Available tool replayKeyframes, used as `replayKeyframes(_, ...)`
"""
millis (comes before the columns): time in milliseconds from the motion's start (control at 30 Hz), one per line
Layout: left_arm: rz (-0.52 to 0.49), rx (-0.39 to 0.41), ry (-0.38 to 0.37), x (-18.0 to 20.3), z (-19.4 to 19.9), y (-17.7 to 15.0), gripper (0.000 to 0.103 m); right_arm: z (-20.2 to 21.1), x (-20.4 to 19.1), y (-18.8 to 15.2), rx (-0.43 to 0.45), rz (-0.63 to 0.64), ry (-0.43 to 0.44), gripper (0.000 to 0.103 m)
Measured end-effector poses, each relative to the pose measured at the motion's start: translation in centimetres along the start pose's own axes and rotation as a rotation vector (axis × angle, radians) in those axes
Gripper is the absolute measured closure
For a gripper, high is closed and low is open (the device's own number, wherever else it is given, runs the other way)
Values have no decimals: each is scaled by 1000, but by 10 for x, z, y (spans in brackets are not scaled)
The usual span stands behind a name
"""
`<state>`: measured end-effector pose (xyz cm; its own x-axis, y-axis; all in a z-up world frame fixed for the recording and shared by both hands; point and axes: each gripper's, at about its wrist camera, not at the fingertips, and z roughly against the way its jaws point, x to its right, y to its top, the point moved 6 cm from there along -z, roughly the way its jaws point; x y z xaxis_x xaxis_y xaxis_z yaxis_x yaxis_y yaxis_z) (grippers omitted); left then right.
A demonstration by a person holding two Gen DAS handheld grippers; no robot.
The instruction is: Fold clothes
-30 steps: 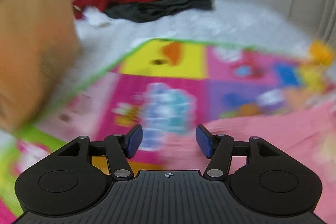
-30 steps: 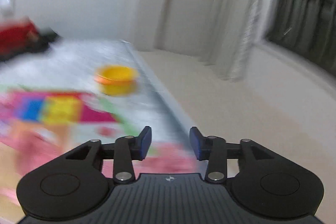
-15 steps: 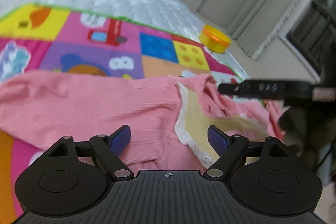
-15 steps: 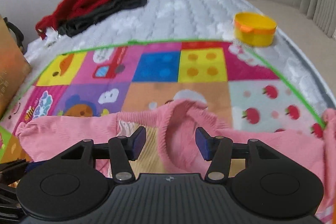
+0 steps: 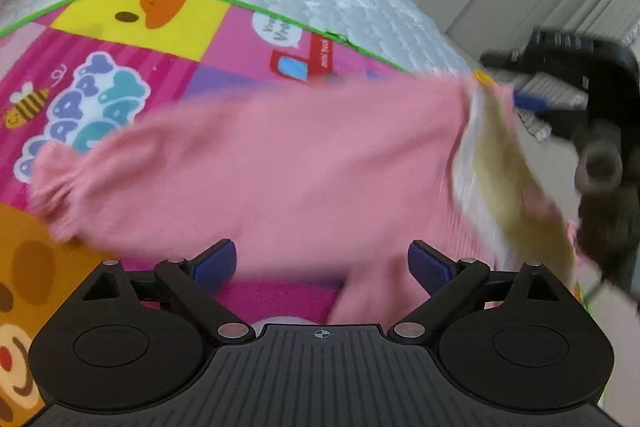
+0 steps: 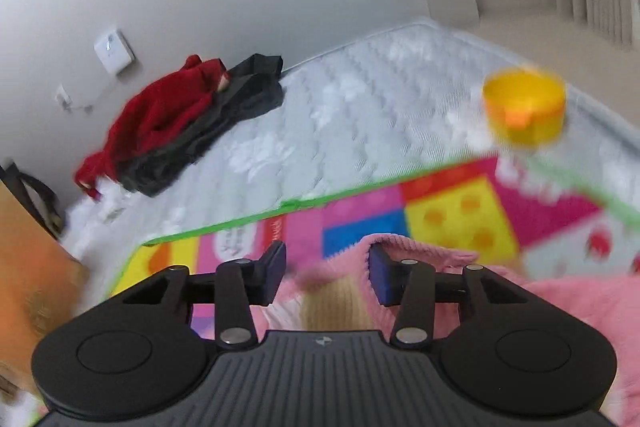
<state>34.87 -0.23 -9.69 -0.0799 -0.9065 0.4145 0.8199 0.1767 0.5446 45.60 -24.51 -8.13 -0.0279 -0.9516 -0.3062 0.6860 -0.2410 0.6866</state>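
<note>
A pink knitted sweater (image 5: 288, 163) with a white lace, yellow-lined neck (image 5: 496, 163) lies spread on a colourful play mat (image 5: 140, 23), blurred by motion. My left gripper (image 5: 322, 263) is open, its blue pads wide apart just above the sweater's lower body. My right gripper (image 6: 327, 269) is open at the sweater's collar (image 6: 400, 247), with the collar rim between its pads. The right gripper also shows in the left wrist view (image 5: 532, 103) at the neck.
The mat lies on a white quilted mattress (image 6: 360, 99). A red and dark pile of clothes (image 6: 180, 123) sits at the far corner by the wall. A yellow bowl (image 6: 524, 111) stands near the mattress edge. A brown paper bag (image 6: 32, 267) is at the left.
Both grippers swung from looking across the room to the sweater. The left gripper opened wider and moved left over the body. The right gripper moved down to the collar.
</note>
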Motion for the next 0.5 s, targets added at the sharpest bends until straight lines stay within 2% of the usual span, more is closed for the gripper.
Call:
replayKeyframes(67,-5,-2,2,0,-1,-2,5,-1,0,-8,-48,58,-33,50)
replayKeyframes(167,-39,19,8,4,-2,-5,5,22,11,-32,-53,111,-77,50)
replayKeyframes(200,-70,30,-16,11,-1,-7,5,35,17,-40,-44,132,-82,50)
replayKeyframes(267,-153,29,-109,30,0,-14,5,65,33,-59,-20,181,-107,47)
replayKeyframes(333,-257,29,-185,52,3,-26,5,83,60,-82,-38,157,-133,43)
replayKeyframes(433,-444,76,-182,81,9,-47,8,110,101,-118,-70,110,-170,36)
replayKeyframes(500,-501,115,-171,88,12,-55,13,128,128,-142,-92,79,-194,35)
